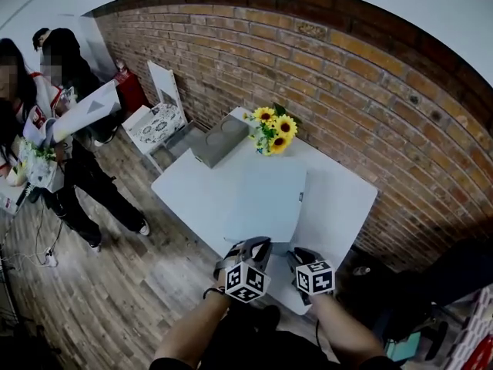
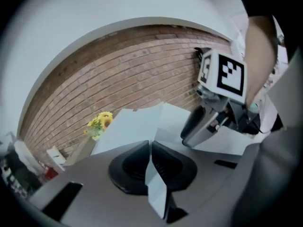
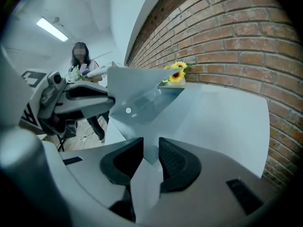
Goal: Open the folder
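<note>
A pale blue-grey folder (image 1: 266, 199) lies in the middle of the white table (image 1: 343, 206). Both grippers are at its near edge. My left gripper (image 1: 258, 243) is shut on the front cover (image 2: 154, 183), a thin sheet pinched between its pads (image 2: 150, 148). In the right gripper view that cover (image 3: 137, 96) stands raised, showing a round snap, with the left gripper (image 3: 90, 100) on its left edge. My right gripper (image 1: 302, 254) is shut on the folder's near corner (image 3: 149, 183), which fills the narrow gap between its pads (image 3: 150, 150). The left gripper view shows the right gripper (image 2: 199, 126) close by.
A bunch of sunflowers (image 1: 273, 129) and a grey box (image 1: 219, 141) stand at the table's far side, against the brick wall (image 1: 370, 91). People (image 1: 69, 129) stand on the wooden floor to the left, beside white panels (image 1: 166, 91).
</note>
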`<state>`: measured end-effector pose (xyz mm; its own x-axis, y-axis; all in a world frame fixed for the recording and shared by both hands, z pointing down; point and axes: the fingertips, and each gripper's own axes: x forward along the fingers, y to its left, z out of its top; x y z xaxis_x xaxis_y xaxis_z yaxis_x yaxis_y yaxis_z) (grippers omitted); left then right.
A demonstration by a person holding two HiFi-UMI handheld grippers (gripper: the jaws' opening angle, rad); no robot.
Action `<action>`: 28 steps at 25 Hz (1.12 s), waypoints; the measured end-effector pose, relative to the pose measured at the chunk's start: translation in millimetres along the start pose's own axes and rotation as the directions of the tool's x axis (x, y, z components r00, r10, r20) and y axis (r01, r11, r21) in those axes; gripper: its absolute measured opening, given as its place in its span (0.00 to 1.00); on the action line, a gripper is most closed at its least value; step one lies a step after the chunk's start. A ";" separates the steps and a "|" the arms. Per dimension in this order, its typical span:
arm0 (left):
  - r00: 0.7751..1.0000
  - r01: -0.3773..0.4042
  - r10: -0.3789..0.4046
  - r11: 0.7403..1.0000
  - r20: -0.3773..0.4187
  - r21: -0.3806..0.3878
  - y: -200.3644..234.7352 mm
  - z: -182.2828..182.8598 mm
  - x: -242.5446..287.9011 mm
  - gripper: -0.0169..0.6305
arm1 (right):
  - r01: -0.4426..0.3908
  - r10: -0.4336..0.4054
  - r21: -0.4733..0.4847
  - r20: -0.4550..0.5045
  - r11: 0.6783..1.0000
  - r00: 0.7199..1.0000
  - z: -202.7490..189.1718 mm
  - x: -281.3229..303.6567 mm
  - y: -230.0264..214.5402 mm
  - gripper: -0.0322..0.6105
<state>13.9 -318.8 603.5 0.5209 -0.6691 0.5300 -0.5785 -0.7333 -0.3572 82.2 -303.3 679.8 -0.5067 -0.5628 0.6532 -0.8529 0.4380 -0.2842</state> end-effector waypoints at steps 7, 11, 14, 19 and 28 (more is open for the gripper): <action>0.938 -0.177 0.319 0.774 0.133 -0.608 98.2 -13.1 -69.2 0.08 | -0.008 0.008 -0.073 0.013 0.997 1.000 26.3 -9.2 7.0 0.23; 0.904 -0.269 0.425 0.638 0.039 -0.722 134.1 -59.7 -98.4 0.08 | -0.130 0.165 -0.188 0.181 0.973 0.970 111.3 -37.4 65.4 0.22; 0.897 -0.334 0.441 0.629 -0.032 -0.702 144.6 -82.8 -106.8 0.08 | -0.180 0.253 -0.277 0.254 0.944 0.934 159.3 -55.0 104.4 0.21; 0.884 -0.406 0.450 0.605 -0.126 -0.685 160.2 -120.1 -109.0 0.07 | -0.187 0.260 -0.271 0.265 0.944 0.928 173.5 -49.4 113.7 0.19; 0.876 -0.459 0.415 0.558 -0.247 -0.691 188.2 -192.4 -107.4 0.08 | -0.148 0.208 -0.217 0.285 0.965 0.936 179.7 -32.4 105.8 0.07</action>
<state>-271.7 -361.7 627.3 0.0612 -0.8604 0.5060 -0.9959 -0.0188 0.0884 -14.3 -364.7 502.5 -0.6872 -0.6356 0.3519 -0.7206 0.6580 -0.2185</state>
